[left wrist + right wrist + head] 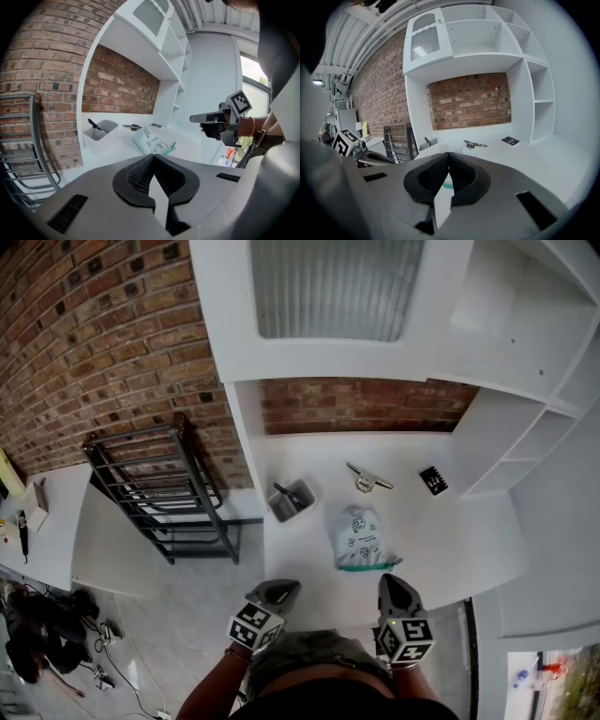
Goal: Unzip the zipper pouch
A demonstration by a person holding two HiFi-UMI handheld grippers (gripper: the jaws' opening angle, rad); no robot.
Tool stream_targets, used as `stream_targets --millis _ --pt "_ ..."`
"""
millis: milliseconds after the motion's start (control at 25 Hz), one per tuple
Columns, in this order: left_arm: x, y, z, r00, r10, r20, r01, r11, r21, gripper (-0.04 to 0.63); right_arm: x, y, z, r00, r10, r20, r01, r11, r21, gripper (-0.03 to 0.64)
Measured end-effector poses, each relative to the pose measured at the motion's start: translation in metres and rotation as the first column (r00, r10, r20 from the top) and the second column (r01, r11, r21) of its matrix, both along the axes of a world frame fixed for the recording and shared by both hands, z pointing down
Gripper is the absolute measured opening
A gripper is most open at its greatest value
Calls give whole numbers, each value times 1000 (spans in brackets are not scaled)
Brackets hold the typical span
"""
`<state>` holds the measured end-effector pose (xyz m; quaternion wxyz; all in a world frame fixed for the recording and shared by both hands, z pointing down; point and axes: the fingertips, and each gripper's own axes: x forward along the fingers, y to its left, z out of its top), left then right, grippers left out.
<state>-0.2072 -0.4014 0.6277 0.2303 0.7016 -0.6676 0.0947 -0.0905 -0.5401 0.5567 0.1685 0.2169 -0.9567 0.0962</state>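
The zipper pouch point(359, 538) lies flat on the white counter point(450, 540). It is pale with printed figures and has a teal strip along its near end. In the left gripper view the pouch point(151, 139) sits ahead and slightly right of the jaws. In the right gripper view most of it is hidden behind the jaws. My left gripper point(279, 591) hovers by the counter's near edge, left of the pouch, shut and holding nothing. My right gripper point(395, 583) is just short of the pouch's near right corner, shut and holding nothing. Neither touches the pouch.
Behind the pouch are a small grey bin point(291, 500) holding a black pen, a metal clip point(367, 479) and a black card point(433, 479). A dark metal rack point(159, 493) stands left of the counter against the brick wall. White shelves point(525, 427) rise on the right.
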Motion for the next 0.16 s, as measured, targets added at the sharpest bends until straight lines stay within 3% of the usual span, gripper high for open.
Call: stream_targets --millis 160 --pt "2 2 -1 1000 0 5 0 1000 -3 3 3 1 1 1000 5 -5 -5 1000 -4 0"
